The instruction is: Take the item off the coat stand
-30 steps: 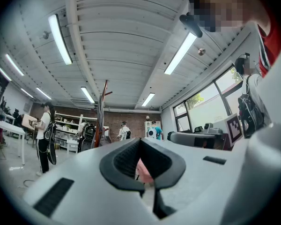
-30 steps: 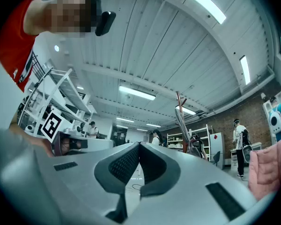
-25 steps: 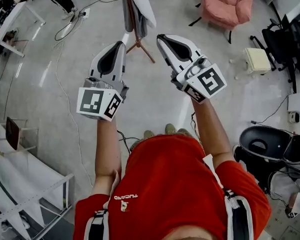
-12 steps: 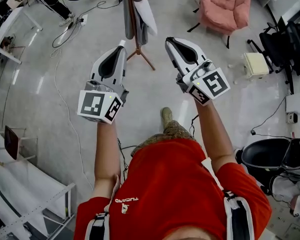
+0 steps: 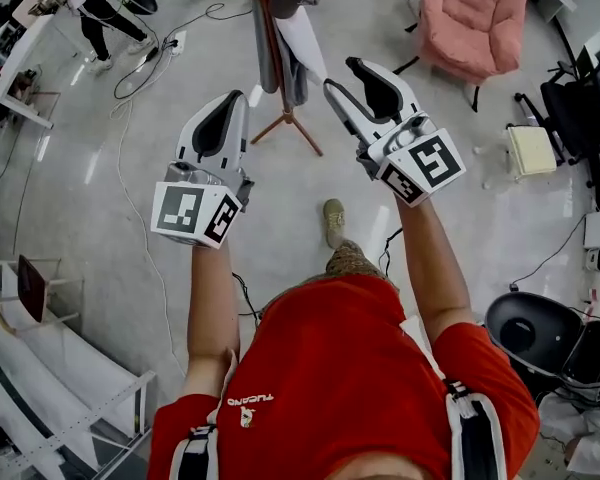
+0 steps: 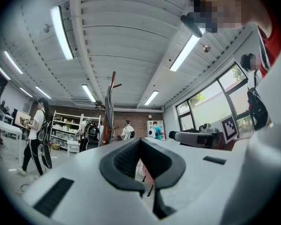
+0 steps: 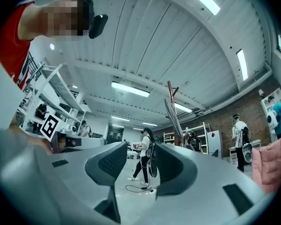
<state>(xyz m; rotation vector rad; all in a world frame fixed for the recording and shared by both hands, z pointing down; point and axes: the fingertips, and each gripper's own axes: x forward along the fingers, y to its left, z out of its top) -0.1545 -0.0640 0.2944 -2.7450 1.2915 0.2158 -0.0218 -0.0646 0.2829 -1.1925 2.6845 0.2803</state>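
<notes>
The wooden coat stand (image 5: 276,58) rises from the floor ahead of me, with a grey garment (image 5: 264,43) and a white item (image 5: 304,40) hanging on it. My left gripper (image 5: 243,96) is held up just left of the stand's foot, jaws shut and empty. My right gripper (image 5: 349,78) hovers to the right of the stand; its jaws are opening with nothing between them. In the left gripper view the stand (image 6: 112,102) and grey garment (image 6: 108,114) sit beyond the shut jaws (image 6: 140,142). The right gripper view shows the stand (image 7: 172,100) above the parted jaws (image 7: 140,157).
A pink armchair (image 5: 475,13) sits at the back right, a white box (image 5: 533,150) and a black round seat (image 5: 533,330) to the right. Cables (image 5: 140,58) trail over the floor on the left beside a table (image 5: 20,53). A person with a backpack (image 7: 144,159) stands further off.
I have stepped closer to the coat stand and both grippers now sit nearer to it. The right gripper's jaws have gone from shut to parted. The left stays shut.
</notes>
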